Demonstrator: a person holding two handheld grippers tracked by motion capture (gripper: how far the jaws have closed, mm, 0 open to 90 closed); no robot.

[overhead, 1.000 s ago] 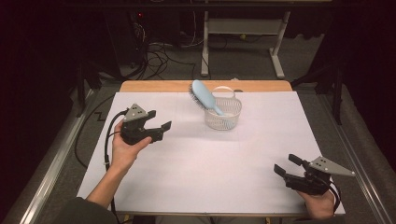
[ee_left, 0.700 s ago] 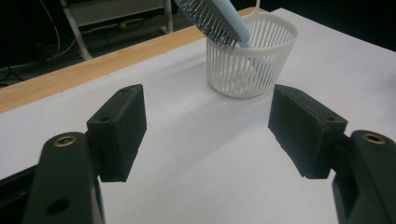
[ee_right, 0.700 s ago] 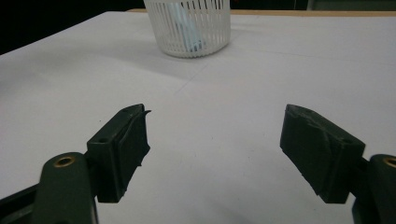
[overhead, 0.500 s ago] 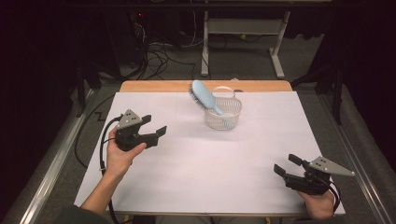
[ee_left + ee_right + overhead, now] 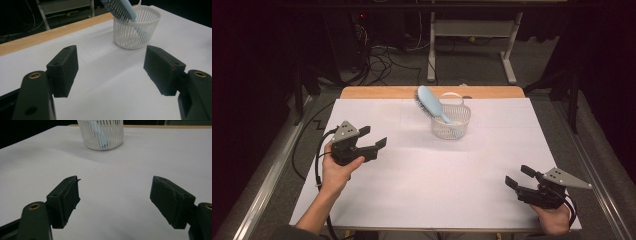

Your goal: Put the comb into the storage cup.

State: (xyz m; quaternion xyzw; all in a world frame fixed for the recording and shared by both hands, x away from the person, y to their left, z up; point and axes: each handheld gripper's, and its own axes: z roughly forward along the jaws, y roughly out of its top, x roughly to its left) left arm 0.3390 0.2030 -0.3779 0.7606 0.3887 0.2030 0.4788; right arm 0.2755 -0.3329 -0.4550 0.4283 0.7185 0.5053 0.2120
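A white slatted basket [image 5: 452,125] stands at the far middle of the white-covered table [image 5: 437,180]. A light blue hairbrush [image 5: 430,102] stands handle-down in it, and its bristled head leans out to the left over the rim. My left gripper [image 5: 374,137] hovers at the table's left, open and empty, pointing toward the basket [image 5: 136,32] and the hairbrush [image 5: 120,8]. My right gripper [image 5: 518,176] rests open and empty near the front right corner. From there the basket [image 5: 101,135] is far ahead, with the hairbrush handle [image 5: 98,137] visible through the slats.
A bare wooden strip [image 5: 377,92] runs along the table's far edge. Beyond it, on the dark floor, are a metal stand [image 5: 472,45] and loose cables [image 5: 382,60]. A cable [image 5: 319,160] trails from the left gripper over the table's left side.
My left gripper has drifted a little to the left and toward me, staying open. The right gripper, the basket and the brush have not moved.
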